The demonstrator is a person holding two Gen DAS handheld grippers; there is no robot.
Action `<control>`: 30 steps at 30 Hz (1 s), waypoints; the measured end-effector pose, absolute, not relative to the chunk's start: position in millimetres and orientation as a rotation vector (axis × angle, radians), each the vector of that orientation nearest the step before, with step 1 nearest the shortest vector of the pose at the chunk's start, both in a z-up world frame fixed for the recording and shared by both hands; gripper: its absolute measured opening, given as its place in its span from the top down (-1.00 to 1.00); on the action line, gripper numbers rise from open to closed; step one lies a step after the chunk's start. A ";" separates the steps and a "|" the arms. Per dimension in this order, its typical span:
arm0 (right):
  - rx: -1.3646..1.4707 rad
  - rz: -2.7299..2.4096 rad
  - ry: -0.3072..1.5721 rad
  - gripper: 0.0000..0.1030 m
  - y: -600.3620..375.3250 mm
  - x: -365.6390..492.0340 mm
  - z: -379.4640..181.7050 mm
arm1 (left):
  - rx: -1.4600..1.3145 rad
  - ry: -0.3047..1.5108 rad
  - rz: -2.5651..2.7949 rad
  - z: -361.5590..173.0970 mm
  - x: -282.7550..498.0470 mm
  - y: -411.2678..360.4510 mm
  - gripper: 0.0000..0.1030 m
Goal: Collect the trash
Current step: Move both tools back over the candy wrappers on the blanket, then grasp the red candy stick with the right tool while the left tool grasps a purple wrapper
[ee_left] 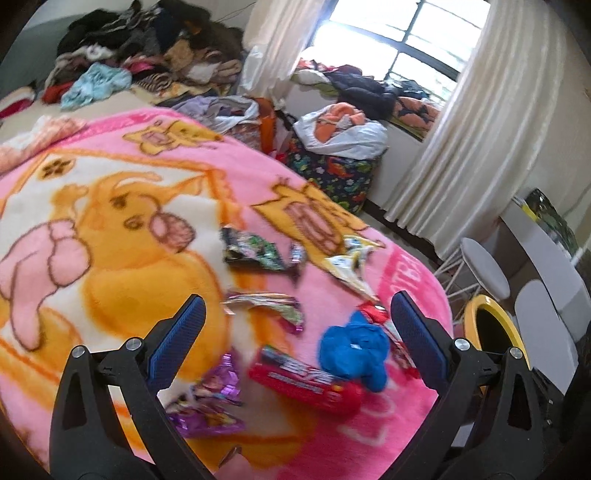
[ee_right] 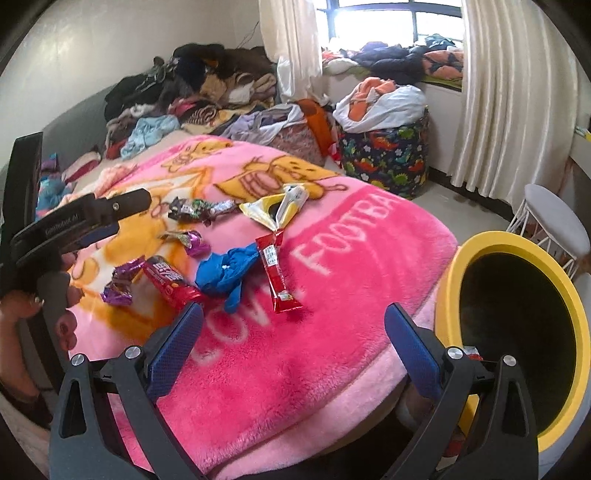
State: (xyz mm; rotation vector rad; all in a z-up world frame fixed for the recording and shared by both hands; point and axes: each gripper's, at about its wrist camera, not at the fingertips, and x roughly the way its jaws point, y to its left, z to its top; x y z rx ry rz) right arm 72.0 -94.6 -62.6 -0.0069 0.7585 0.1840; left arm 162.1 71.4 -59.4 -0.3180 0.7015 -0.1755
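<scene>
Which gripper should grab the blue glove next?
Left, probably. The left gripper is open just short of the blue glove. The right gripper is open too, but sits farther back, beside the yellow bin.

Bedroom with pale walls, bright daylight through a dark-framed window, cream curtains hanging to a pale floor, bed under a pink cartoon blanket, heaped clothes behind, white stool near the curtain.
</scene>
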 end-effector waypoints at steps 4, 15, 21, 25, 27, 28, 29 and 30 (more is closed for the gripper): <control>-0.027 0.186 0.797 -0.83 -88.5 91.3 -69.5 | -0.378 0.748 -0.149 -70.0 171.5 87.6 -0.67; -0.006 0.216 0.896 -0.34 -86.9 134.7 -90.8 | -0.519 0.891 -0.153 -99.8 202.2 106.2 -0.34; 0.005 0.241 0.969 0.29 -82.8 147.9 -107.0 | -0.546 0.946 -0.125 -112.6 212.5 105.9 -0.30; 0.051 0.260 0.959 0.70 -89.0 144.7 -105.1 | -0.547 0.958 -0.114 -115.7 215.9 101.2 -0.29; 0.066 0.265 0.940 0.73 -92.3 140.3 -101.2 | -0.551 0.960 -0.097 -116.9 216.3 101.0 -0.18; 0.068 0.267 0.932 0.74 -92.8 139.2 -99.8 | -0.543 0.963 -0.086 -117.3 216.6 100.4 -0.08; 0.068 0.268 0.921 0.74 -93.3 136.7 -97.5 | -0.538 0.965 -0.080 -118.0 216.9 100.1 -0.03; 0.068 0.269 0.912 0.74 -93.7 135.4 -95.8 | -0.534 0.963 -0.077 -117.8 216.7 100.1 0.07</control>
